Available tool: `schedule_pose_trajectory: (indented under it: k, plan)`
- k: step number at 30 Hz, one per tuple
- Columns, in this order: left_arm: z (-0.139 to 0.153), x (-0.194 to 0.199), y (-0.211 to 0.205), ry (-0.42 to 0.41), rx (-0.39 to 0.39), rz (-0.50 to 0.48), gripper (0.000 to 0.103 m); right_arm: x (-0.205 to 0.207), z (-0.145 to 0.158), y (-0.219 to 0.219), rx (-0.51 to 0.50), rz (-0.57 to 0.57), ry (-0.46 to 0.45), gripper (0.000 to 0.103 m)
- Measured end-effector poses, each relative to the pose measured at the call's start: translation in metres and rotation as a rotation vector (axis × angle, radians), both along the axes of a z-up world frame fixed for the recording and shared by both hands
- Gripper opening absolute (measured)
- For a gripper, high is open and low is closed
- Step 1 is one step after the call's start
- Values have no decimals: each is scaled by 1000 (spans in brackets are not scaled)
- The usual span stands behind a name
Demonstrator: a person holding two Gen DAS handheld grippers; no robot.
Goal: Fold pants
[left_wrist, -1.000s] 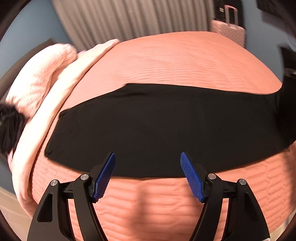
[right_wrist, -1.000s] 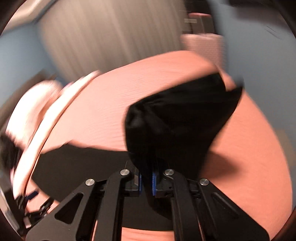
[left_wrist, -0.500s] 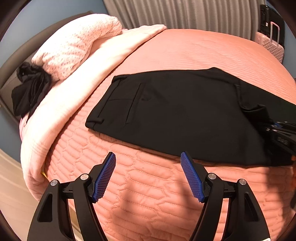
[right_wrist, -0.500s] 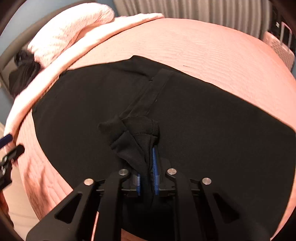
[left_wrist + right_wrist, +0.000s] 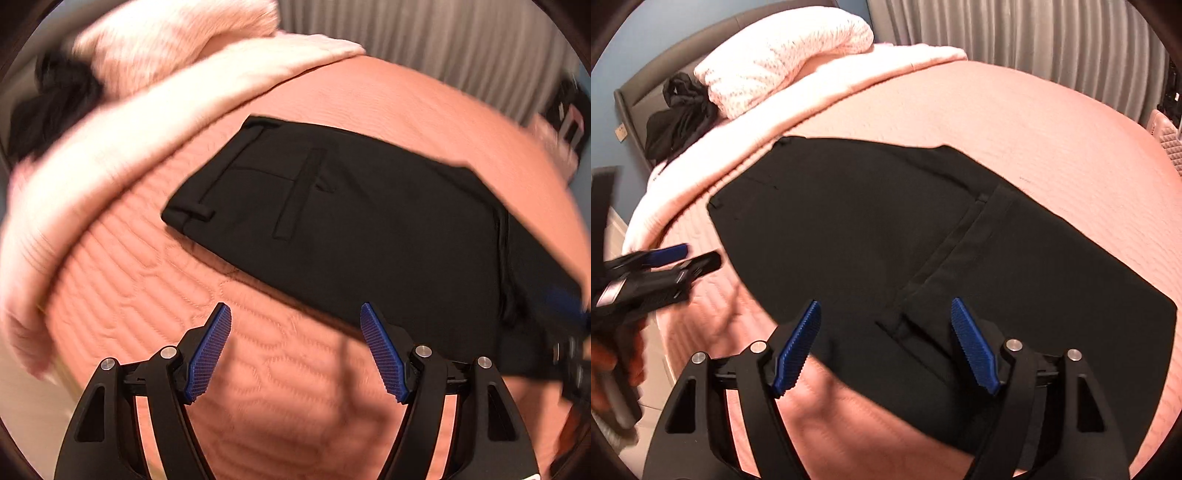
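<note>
Black pants (image 5: 351, 225) lie flat on the salmon quilted bed, folded over, waistband and back pocket at the left; they also show in the right wrist view (image 5: 923, 251), with the hem of the folded-back legs lying across the seat. My left gripper (image 5: 295, 347) is open and empty, above the bed's near edge just short of the pants. My right gripper (image 5: 886, 343) is open and empty, right above the folded leg hem. The left gripper shows at the left edge of the right wrist view (image 5: 661, 266).
A pale pink blanket (image 5: 783, 99) and pillow (image 5: 783, 55) lie at the head of the bed, with a dark crumpled garment (image 5: 679, 110) beside them. Grey curtains (image 5: 1015, 40) hang behind. A pink suitcase (image 5: 1167, 140) stands at the far right.
My right gripper carried the leg ends over onto the seat, opened and let them go. The left gripper stayed open and moved closer to the waistband side.
</note>
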State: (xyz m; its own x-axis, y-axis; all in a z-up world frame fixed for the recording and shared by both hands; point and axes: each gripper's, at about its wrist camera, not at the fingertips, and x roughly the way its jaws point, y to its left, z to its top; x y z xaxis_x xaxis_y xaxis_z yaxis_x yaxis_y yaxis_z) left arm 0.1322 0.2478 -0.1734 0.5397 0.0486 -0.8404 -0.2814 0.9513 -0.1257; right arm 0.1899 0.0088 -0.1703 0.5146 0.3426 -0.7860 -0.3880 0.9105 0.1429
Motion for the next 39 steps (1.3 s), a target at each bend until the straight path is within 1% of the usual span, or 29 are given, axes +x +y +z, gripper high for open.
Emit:
schedule_pose_trajectory:
  k: [1, 3, 4, 6, 7, 8, 10, 11, 12, 13, 14, 16, 18, 19, 21, 22, 24, 25, 26, 28, 29, 31, 32, 33, 34, 36, 37, 39]
  plan:
    - [-2, 5, 14, -24, -73, 20, 70, -7, 5, -2, -2, -5, -1, 72]
    - [-5, 11, 32, -57, -153, 59, 70, -17, 16, -12, 2, -25, -7, 72]
    - [-10, 18, 43, -73, -209, 69, 70, -20, 20, -13, 7, -29, -1, 72]
    - [-19, 26, 57, -77, -276, 108, 70, -29, 24, -21, 9, -44, 9, 72]
    - [-24, 29, 65, -83, -323, 128, 70, -32, 24, -24, 9, -45, 13, 72]
    - [-32, 32, 73, -95, -392, 154, 70, -36, 26, -25, 4, -51, 16, 72]
    - [-44, 37, 86, -118, -493, 196, 70, -41, 30, -27, 3, -58, 17, 72]
    - [-47, 39, 89, -130, -518, 212, 71, -42, 29, -27, -1, -61, 22, 72]
    - [-48, 41, 91, -146, -537, 218, 76, -44, 30, -27, -4, -66, 23, 72]
    - [-48, 43, 91, -155, -549, 221, 80, -44, 30, -28, -1, -70, 26, 72]
    - [-48, 45, 90, -157, -547, 222, 82, -45, 29, -28, 2, -72, 35, 72]
    - [-44, 48, 86, -149, -517, 216, 82, -45, 29, -28, -2, -89, 36, 72]
    - [-40, 41, 83, -156, -477, 217, 82, -45, 29, -29, 1, -95, 37, 72]
    - [-40, 35, 83, -159, -470, 225, 83, -46, 30, -29, -2, -98, 31, 72]
    - [-46, 26, 88, -188, -509, 248, 83, -46, 29, -29, -4, -96, 34, 72]
    - [-46, 27, 89, -201, -517, 252, 83, -46, 28, -28, -6, -97, 36, 72]
    - [-45, 37, 95, -208, -502, 246, 82, -47, 27, -28, -5, -95, 42, 72]
    - [-43, 45, 97, -227, -506, 236, 81, -47, 28, -28, -8, -97, 39, 72]
    - [-43, 51, 99, -231, -517, 240, 81, -49, 29, -28, -7, -96, 37, 72]
    - [-47, 65, 109, -266, -583, 245, 81, -50, 30, -29, -12, -97, 34, 72]
    - [-50, 70, 111, -270, -603, 253, 81, -51, 31, -30, -21, -99, 28, 72]
    - [-50, 79, 110, -289, -610, 232, 81, -51, 32, -33, -27, -105, 22, 72]
    - [-49, 82, 108, -295, -596, 225, 78, -52, 33, -36, -27, -112, 19, 72]
    - [-48, 82, 107, -302, -579, 218, 57, -52, 34, -38, -26, -116, 16, 72]
    - [-46, 87, 102, -280, -519, 197, 15, -53, 35, -40, -28, -126, 13, 72]
    - [-36, 88, 92, -275, -435, 151, 15, -57, 39, -50, -25, -155, 2, 72]
    - [-24, 89, 81, -286, -363, 122, 14, -59, 41, -54, -24, -166, -2, 72]
    - [-1, 89, 60, -311, -275, 65, 13, -66, 47, -69, -28, -203, -23, 72]
